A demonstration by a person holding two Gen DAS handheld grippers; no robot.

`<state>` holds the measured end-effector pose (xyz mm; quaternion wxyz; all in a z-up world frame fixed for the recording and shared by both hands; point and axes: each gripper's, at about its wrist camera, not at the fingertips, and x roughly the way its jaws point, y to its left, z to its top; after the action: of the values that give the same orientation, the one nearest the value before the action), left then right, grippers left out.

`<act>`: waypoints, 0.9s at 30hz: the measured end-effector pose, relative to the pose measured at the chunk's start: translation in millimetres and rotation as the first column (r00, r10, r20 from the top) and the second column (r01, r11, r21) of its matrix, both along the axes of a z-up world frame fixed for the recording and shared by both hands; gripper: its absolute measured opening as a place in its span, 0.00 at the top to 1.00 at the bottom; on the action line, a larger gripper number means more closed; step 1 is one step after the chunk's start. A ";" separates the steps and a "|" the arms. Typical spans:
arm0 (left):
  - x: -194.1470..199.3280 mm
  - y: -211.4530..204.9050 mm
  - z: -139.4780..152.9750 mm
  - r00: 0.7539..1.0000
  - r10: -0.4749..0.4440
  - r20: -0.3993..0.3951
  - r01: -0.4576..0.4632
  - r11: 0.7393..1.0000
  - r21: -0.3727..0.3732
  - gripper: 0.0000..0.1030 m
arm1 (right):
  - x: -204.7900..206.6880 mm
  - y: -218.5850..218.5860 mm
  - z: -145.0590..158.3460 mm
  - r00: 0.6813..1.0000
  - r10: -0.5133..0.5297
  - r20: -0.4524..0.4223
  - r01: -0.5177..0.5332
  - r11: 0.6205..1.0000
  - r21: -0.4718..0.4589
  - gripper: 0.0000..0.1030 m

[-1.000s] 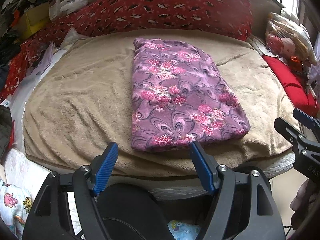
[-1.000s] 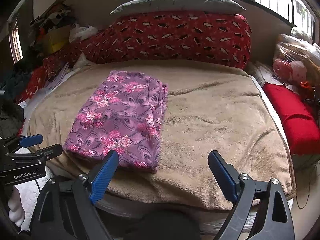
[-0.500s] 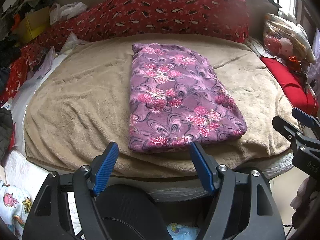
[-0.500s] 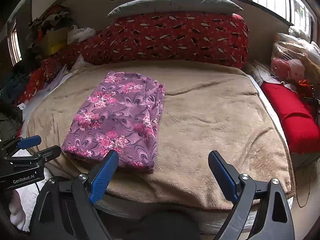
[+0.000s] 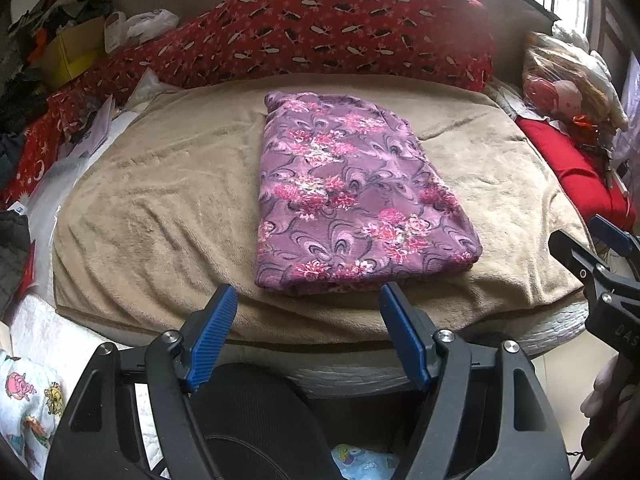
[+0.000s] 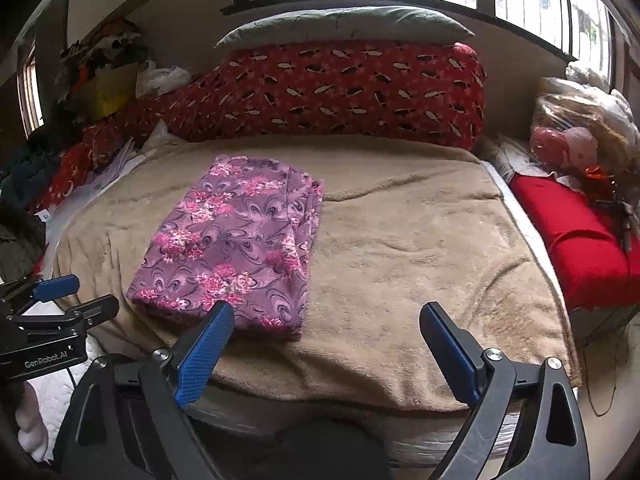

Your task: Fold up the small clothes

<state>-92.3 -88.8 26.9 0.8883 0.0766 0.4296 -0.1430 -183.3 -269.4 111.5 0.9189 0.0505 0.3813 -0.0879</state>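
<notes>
A purple floral garment lies folded into a long rectangle on the tan blanket of the bed. It also shows in the right wrist view, left of centre. My left gripper is open and empty, held off the bed's near edge, just short of the garment's near end. My right gripper is open and empty, off the near edge to the right of the garment. Each gripper shows at the side of the other's view, the right one and the left one.
A long red patterned bolster lies along the back with a grey pillow on top. A red cushion and bagged items sit at the right. Clutter and papers line the left side. A white quilt lies below left.
Both grippers have drawn back and tilted up a little, so the garment sits slightly farther away. Both stay open. The garment has not moved.
</notes>
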 end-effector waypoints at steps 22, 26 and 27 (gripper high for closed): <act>-8.8 -10.2 2.1 0.999 -0.034 -0.008 0.034 0.999 0.004 0.28 | -6.1 -3.7 3.2 1.000 -0.007 0.007 0.007 1.000 0.029 0.05; -9.1 -12.4 0.1 0.999 -0.049 -0.020 0.049 0.999 0.008 0.28 | -4.5 -3.8 1.1 1.000 -0.005 -0.001 0.005 0.999 0.034 0.05; -8.6 -12.9 -0.4 0.998 -0.054 -0.025 0.054 0.999 0.008 0.28 | -4.3 -3.5 0.4 1.000 -0.004 -0.005 0.004 0.999 0.036 0.05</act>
<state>-100.9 -101.8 26.5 0.8783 0.0900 0.4391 -0.1660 -187.6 -272.9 111.9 0.9167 0.0674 0.3849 -0.0831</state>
